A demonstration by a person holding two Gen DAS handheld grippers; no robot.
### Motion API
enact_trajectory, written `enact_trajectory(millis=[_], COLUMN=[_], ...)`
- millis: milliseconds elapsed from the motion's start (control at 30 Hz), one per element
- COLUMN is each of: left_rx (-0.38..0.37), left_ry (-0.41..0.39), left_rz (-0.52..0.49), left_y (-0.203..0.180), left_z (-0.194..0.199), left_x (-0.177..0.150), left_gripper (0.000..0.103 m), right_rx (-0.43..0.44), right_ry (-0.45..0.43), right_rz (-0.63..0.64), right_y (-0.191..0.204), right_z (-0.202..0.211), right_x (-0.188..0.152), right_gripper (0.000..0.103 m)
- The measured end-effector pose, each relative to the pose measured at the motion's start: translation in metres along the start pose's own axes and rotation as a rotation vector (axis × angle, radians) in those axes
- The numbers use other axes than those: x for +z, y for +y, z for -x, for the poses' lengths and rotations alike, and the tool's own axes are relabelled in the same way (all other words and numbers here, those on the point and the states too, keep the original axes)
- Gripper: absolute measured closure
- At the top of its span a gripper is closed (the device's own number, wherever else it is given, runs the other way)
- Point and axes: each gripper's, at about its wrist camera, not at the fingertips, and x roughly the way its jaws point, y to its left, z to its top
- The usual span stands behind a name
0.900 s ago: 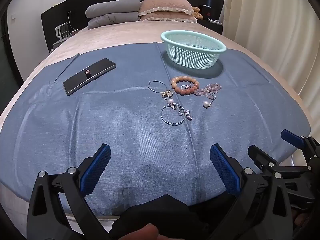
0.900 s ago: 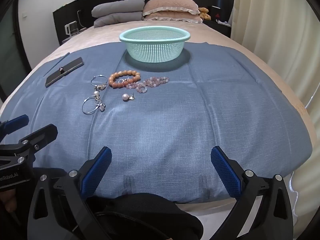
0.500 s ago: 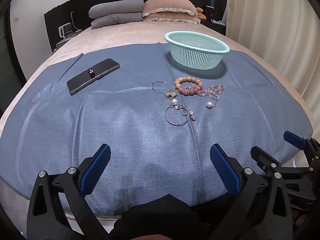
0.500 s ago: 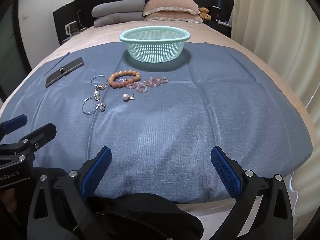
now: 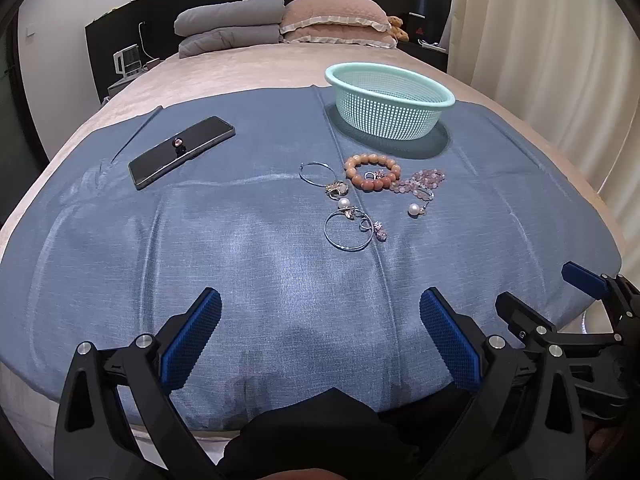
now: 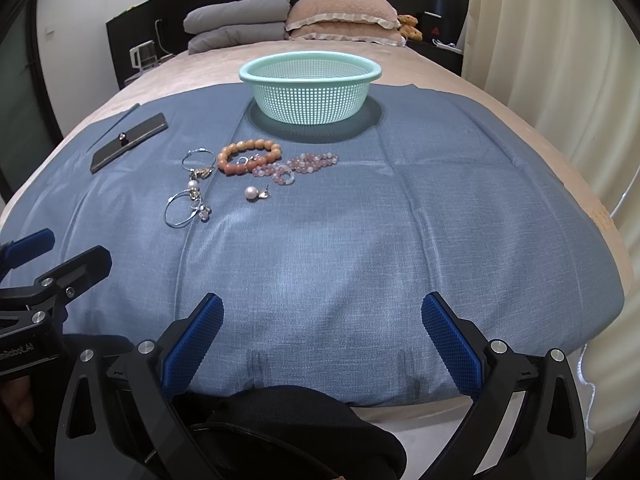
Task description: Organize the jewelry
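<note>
— Bedroom, was it? What did the left wrist view show?

— Yes. A bed (image 5: 248, 68) with pillows (image 5: 280, 20) at the far end and a blue cloth (image 5: 240, 248) spread over the near half. On the cloth stood a mint basket (image 5: 390, 98), empty as far as I could see. Just in front of it lay the jewelry: an orange bracelet (image 5: 372, 172), a pink bracelet (image 5: 420, 180) touching its right side, two hoops (image 5: 348, 230), and a pearl earring (image 5: 416, 210). A phone (image 5: 182, 152) lay well to the left with a small ring (image 5: 178, 143) on its screen.

— And the left gripper (image 5: 320, 340)?

— Low over the near edge of the cloth, jaws wide apart, nothing between them. The right gripper (image 5: 580, 300) showed at the right edge.

— The right wrist view?

— Same bed. The basket sat dead ahead, the jewelry to the left of centre, the phone far left. Jaws of the right gripper were fully apart too, empty, well short of every piece. Part of the left gripper poked in at the left edge.
</note>
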Motion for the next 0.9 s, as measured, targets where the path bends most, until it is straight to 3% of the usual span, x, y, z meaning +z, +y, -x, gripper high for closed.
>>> enact_trajectory(millis=[900], left_rx=[-0.035], left_ry=[0.008], left_rz=[-0.017], left_y=[-0.0036], left_z=[0.0011], left_x=[-0.0015], left_gripper=[0.006], right_rx=[-0.002], right_ry=[0.001], right_rz=[0.001], right_y=[-0.0008], right_z=[0.0008], right_x=[-0.0002], right_gripper=[0.008])
